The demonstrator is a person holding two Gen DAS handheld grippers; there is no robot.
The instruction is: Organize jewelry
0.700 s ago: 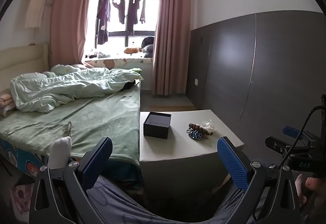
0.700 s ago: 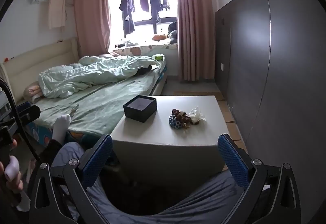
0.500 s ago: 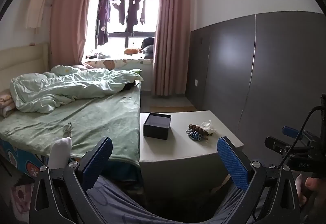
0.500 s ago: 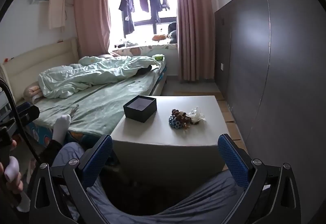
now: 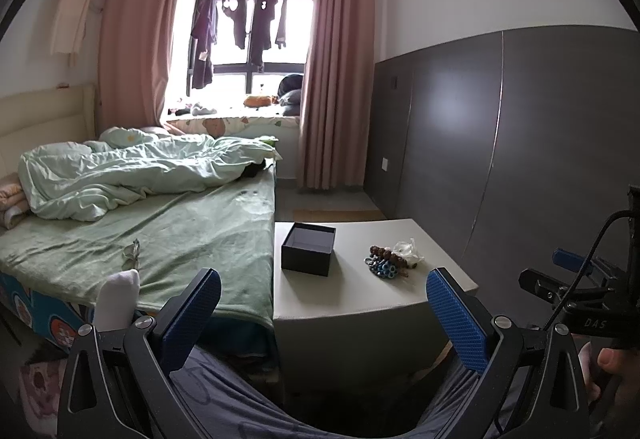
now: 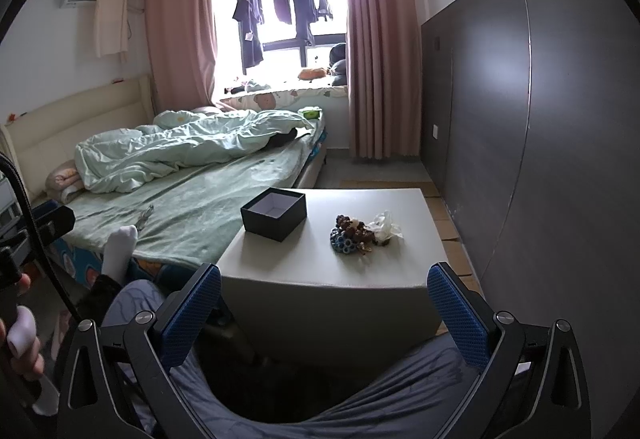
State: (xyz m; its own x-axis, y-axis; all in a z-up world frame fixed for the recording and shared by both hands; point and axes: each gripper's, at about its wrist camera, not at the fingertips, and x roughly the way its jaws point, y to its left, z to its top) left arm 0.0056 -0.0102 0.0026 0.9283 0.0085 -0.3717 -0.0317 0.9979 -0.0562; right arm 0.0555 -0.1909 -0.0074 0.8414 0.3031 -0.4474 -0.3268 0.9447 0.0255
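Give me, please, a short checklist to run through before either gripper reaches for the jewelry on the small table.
1. Left gripper open, nothing between its fingers: ok.
2. Right gripper open, nothing between its fingers: ok.
3. Black box lidless, upright, on the table: ok.
4. Box empty inside: appears so, though part of its floor is hidden: cannot tell.
5. Jewelry pile beside the box, apart from it, in plain view: ok.
6. Pieces separable: beads and a white piece lie bunched together: cannot tell.

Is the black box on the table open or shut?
Open: the black box has no lid on, and its pale, bare inside shows from above.
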